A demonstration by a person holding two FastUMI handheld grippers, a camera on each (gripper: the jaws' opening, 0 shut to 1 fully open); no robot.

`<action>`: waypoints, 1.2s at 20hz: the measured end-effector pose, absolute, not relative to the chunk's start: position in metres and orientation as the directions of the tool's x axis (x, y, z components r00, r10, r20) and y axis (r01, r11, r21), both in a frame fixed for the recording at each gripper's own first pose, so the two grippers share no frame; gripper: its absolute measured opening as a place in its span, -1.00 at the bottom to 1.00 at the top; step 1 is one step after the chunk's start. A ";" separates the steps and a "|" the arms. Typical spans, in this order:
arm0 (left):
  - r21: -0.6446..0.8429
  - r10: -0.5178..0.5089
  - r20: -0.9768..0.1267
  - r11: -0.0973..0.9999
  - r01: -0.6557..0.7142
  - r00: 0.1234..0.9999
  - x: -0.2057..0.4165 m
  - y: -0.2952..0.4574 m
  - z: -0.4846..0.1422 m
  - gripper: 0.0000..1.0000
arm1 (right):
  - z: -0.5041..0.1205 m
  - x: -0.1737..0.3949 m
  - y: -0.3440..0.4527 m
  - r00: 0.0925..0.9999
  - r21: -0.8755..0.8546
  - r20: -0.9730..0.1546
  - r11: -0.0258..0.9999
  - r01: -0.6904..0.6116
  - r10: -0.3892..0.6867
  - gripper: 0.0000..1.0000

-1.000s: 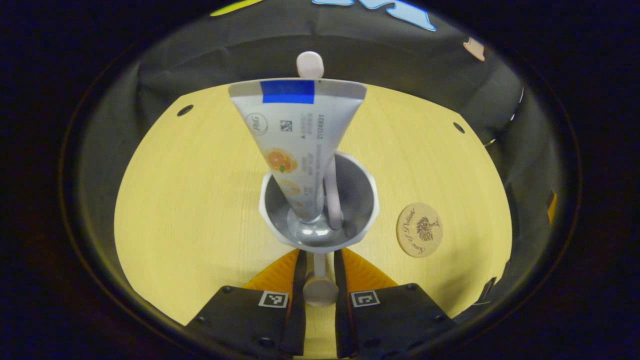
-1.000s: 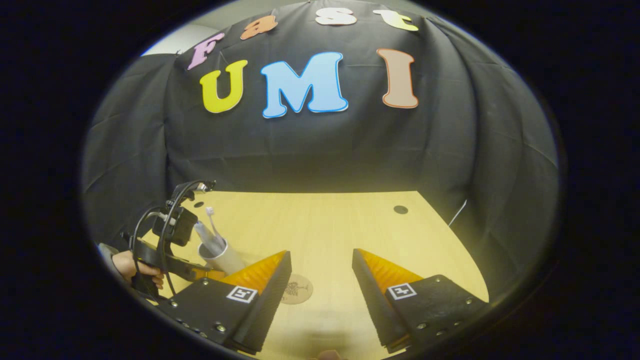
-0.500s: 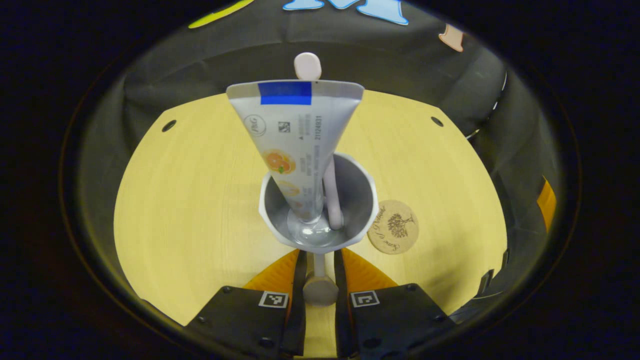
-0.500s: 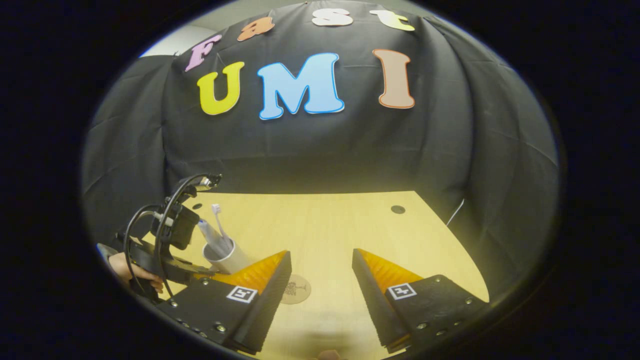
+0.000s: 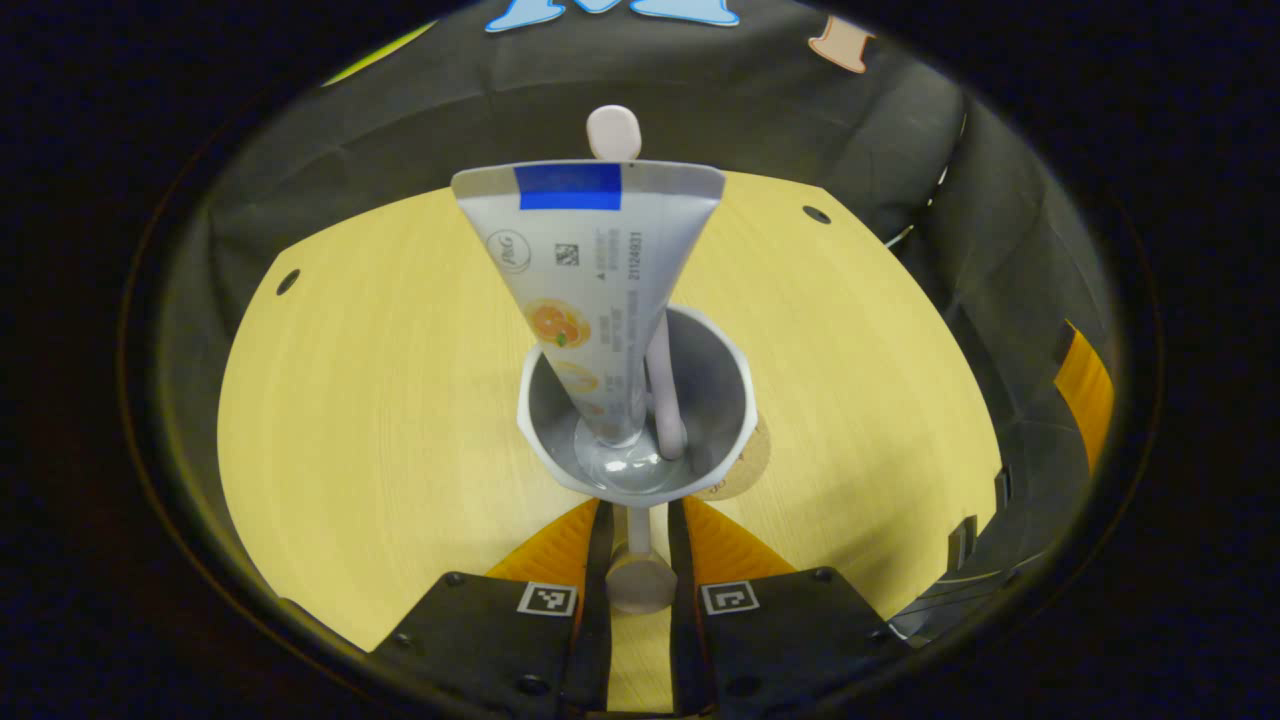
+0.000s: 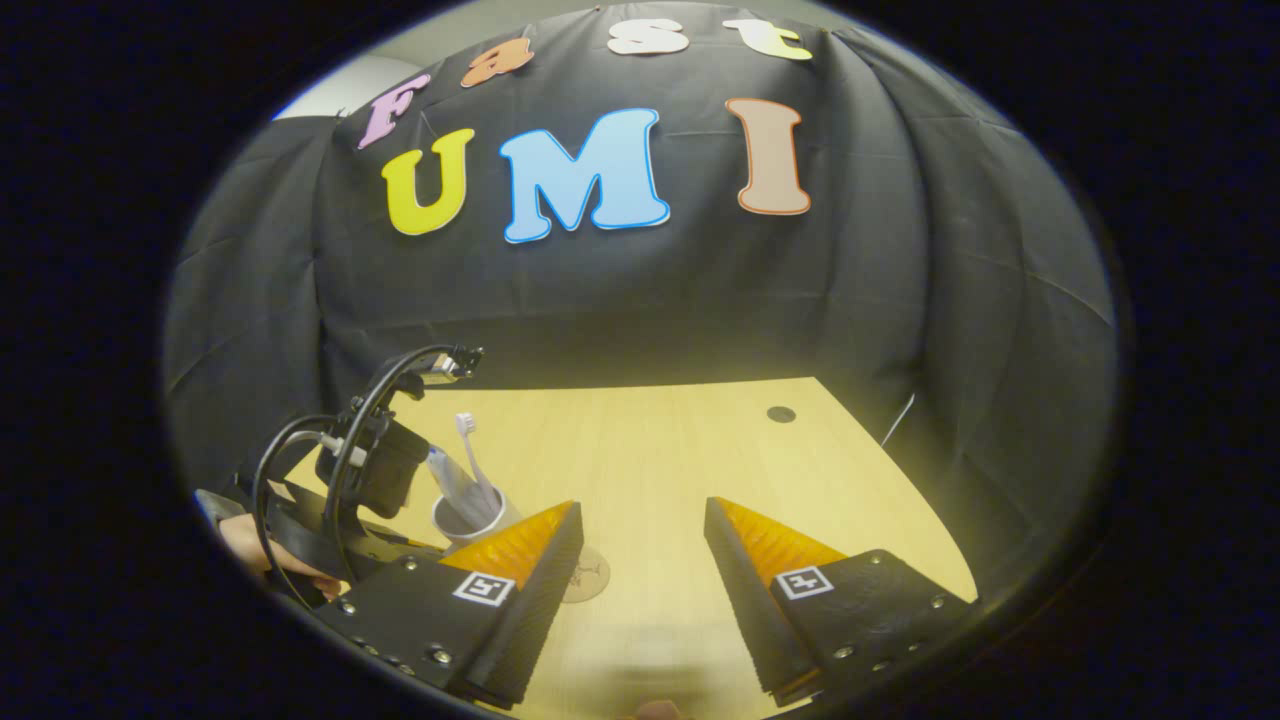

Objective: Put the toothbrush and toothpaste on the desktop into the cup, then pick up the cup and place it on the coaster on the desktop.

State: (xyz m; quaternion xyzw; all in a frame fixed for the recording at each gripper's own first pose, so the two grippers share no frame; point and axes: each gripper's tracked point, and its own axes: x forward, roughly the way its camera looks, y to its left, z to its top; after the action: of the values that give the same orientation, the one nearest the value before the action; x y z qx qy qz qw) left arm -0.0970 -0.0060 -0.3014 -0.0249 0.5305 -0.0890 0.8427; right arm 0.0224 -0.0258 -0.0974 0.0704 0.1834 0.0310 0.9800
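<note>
The pale wooden desktop [image 5: 380, 400] carries a round cork coaster [image 5: 745, 470], half hidden under the grey faceted cup [image 5: 715, 385]. The left gripper [image 5: 637, 515] clamps the cup's handle (both fingers pressing). Inside stand a silver toothpaste tube [image 5: 590, 270] and a pale lilac toothbrush [image 5: 614, 130]. The right gripper [image 6: 640, 540] hangs apart, holding nothing.

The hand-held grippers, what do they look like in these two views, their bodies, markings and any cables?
Each hand-held gripper, left and right, has two wedge-shaped fingers on black plates. Each plate carries a small square black-and-white marker and dark screws. In the right gripper view, the left one's black body shows with looping black cables arching above it.
</note>
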 end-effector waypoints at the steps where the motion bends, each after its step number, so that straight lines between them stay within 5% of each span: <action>1: -0.138 -0.183 -0.890 0.981 0.134 0.418 -0.098 -0.013 -0.303 -0.38 | -0.098 0.022 -0.028 0.931 0.150 -0.355 0.988 -0.030 0.082 0.59; 24: -0.082 -0.157 -0.913 0.975 0.207 0.376 -0.091 -0.058 -0.328 -0.31 | -0.109 0.007 -0.061 0.925 0.189 -0.377 0.982 0.018 0.056 0.59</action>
State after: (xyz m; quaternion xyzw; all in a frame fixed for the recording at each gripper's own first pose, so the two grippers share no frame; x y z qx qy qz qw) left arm -0.0913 -0.0585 -0.3280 0.0230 0.5476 -0.1098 0.8292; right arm 0.0070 -0.0607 -0.1091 0.0950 0.1937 0.0097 0.9764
